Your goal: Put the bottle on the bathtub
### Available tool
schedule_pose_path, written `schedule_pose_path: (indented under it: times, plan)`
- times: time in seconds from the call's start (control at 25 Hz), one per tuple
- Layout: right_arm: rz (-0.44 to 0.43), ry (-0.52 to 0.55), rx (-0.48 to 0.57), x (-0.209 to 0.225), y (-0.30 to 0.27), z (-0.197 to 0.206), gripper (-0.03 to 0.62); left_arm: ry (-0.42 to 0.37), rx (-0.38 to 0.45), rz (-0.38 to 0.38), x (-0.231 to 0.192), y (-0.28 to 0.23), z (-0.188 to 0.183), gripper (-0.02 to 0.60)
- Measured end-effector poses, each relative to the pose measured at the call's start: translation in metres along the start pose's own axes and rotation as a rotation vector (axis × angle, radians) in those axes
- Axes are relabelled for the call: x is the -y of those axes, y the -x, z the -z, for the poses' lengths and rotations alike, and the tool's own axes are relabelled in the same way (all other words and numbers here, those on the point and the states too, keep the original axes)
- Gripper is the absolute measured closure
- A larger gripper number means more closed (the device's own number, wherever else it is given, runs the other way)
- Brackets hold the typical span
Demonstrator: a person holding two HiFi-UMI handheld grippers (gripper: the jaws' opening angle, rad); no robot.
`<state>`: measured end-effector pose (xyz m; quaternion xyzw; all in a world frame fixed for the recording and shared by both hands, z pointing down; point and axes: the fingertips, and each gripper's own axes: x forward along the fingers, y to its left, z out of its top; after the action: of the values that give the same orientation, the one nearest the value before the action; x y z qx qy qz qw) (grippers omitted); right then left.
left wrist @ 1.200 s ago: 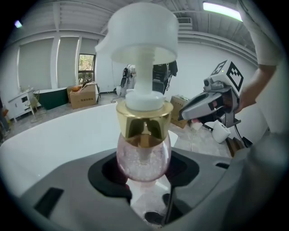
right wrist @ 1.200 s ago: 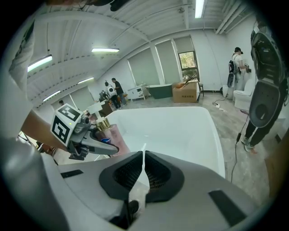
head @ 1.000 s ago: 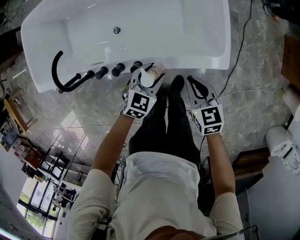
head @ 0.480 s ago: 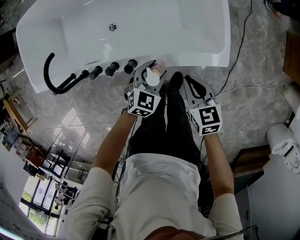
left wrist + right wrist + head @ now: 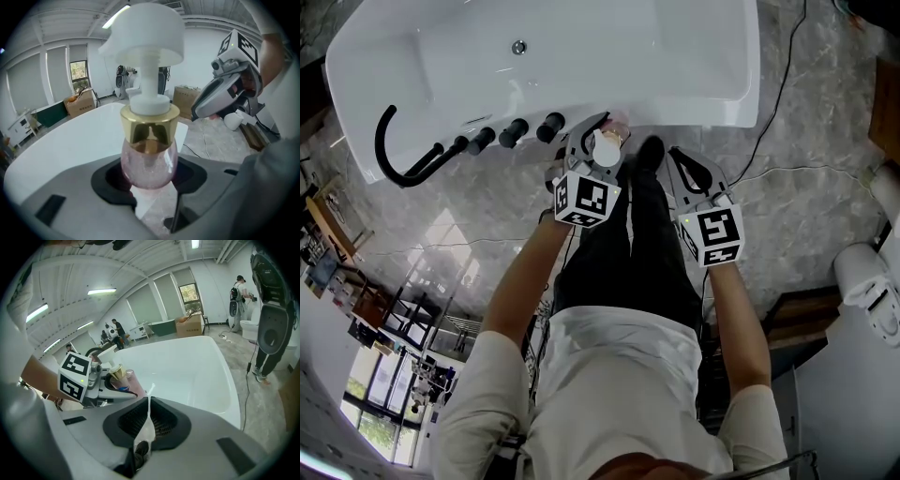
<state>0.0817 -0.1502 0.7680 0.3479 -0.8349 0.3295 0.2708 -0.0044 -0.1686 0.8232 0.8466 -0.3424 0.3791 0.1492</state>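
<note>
A pink glittery bottle [image 5: 149, 164] with a gold collar and a white pump top stands upright between the black pads of my left gripper [image 5: 151, 190], which is shut on its rounded body. From the head view, the bottle [image 5: 605, 147] and left gripper [image 5: 598, 133] hang at the near rim of the white bathtub [image 5: 694, 105]. My right gripper [image 5: 687, 167] is beside it on the right, over the floor just short of the rim. Its jaws meet with nothing between them [image 5: 147, 414]. In the right gripper view the bottle [image 5: 123, 376] shows at left, before the tub [image 5: 192, 366].
A black curved faucet [image 5: 398, 159] and black knobs [image 5: 514, 132] sit on the tub's near rim to the left of the bottle. A black cable [image 5: 778, 112] trails over the marble floor at right. A white toilet [image 5: 867, 291] stands at far right. People stand in the background [image 5: 240, 296].
Both grippers have sunk a little toward the tub's near rim. The bottle stays in the left grip. The tub sits further left in the head view.
</note>
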Motion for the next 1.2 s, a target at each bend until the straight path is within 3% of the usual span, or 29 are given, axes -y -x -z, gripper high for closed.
schedule_pose_path:
  times: [0.48,1.2]
  plan:
    - [-0.036,-0.001,-0.017,-0.005,-0.001,0.014,0.556,0.01,0.045,-0.041,0.004,0.001,0.004,0.354]
    - [-0.047,-0.007,-0.041,-0.016,0.009,0.005,0.556,0.054,-0.018,-0.066,-0.002,0.01,0.014,0.265]
